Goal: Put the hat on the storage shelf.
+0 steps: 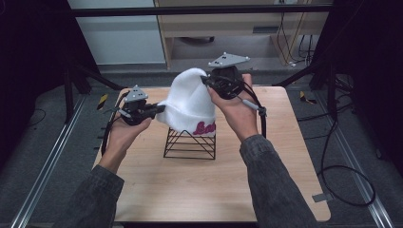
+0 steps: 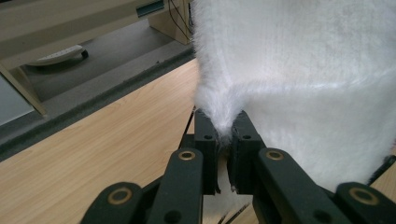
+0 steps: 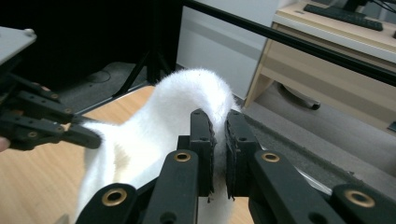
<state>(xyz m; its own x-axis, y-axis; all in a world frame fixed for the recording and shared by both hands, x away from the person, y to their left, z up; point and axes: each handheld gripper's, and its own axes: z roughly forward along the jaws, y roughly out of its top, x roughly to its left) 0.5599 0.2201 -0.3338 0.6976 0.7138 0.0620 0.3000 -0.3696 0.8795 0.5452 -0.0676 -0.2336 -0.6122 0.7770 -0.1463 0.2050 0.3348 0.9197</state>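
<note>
Both grippers, left gripper (image 1: 153, 109) and right gripper (image 1: 207, 79), are pinching the white beanie (image 1: 190, 104), jaws closed on fabric, lowering it onto the wire stand (image 1: 190, 145); seating is remaining

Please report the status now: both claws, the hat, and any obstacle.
Left claw shut on hat brim. Right claw shut on hat's crown. Hat sits over wire stand. Nothing in the way.
</note>
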